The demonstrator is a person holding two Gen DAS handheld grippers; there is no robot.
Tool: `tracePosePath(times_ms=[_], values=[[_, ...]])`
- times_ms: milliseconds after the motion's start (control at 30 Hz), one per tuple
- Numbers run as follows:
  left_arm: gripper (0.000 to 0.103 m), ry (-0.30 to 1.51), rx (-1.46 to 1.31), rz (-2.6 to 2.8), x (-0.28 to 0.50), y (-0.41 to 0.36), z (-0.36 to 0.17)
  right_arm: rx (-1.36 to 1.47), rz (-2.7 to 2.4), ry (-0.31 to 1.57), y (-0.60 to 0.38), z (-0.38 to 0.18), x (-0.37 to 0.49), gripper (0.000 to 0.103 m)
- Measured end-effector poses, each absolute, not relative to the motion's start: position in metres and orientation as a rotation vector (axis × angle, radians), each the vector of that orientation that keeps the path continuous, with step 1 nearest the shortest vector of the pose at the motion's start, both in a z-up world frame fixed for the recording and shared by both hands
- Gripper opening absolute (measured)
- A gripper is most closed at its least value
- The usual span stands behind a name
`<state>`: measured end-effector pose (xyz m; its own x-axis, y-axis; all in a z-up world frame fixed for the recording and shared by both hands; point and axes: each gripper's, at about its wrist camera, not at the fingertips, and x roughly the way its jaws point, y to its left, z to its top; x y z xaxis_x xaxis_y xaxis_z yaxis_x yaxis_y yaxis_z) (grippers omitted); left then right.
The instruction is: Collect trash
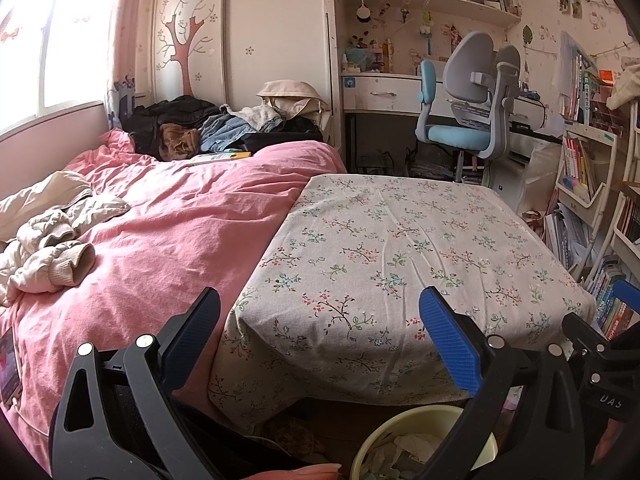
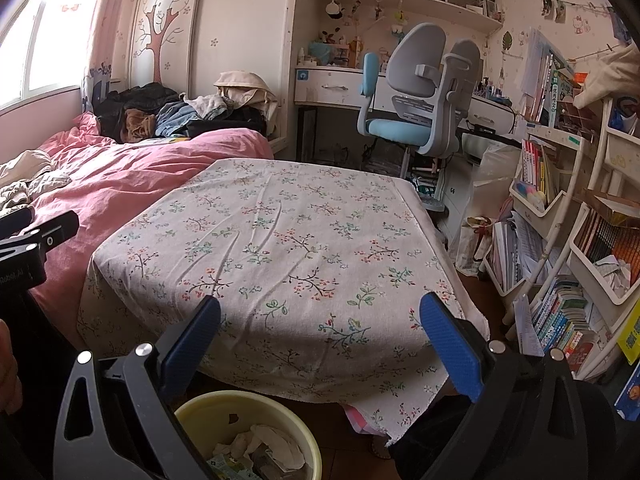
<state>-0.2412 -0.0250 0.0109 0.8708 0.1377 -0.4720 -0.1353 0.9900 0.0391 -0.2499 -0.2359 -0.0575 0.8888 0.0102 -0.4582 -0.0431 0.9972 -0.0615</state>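
Both tools gape wide and hold nothing: the left tool (image 1: 320, 336) and right tool (image 2: 320, 336) hover at the near edge of the floral-clothed bench (image 1: 400, 240). The yellow trash bin (image 2: 224, 412) sits on the floor just below; only the right view shows the crumpled paper (image 2: 272, 446) plainly. The pink bed (image 1: 160, 216) lies left.

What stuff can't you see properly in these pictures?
- Round yellow plastic trash bin: right wrist view, the bottom edge and the open right gripper cut it off.
- The same bin: left wrist view, the open left gripper covers part.
- Under the floral tablecloth: hidden by hanging cloth.
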Motion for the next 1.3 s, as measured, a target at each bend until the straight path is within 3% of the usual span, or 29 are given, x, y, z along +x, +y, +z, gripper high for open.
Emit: tracePosePath(times_ms=[1300], values=[[0.096, 0.532, -0.019, 0.106, -0.23, -0.024, 0.011, -0.074, 0.041, 0.479, -0.232, -0.057, -0.247, 0.096]])
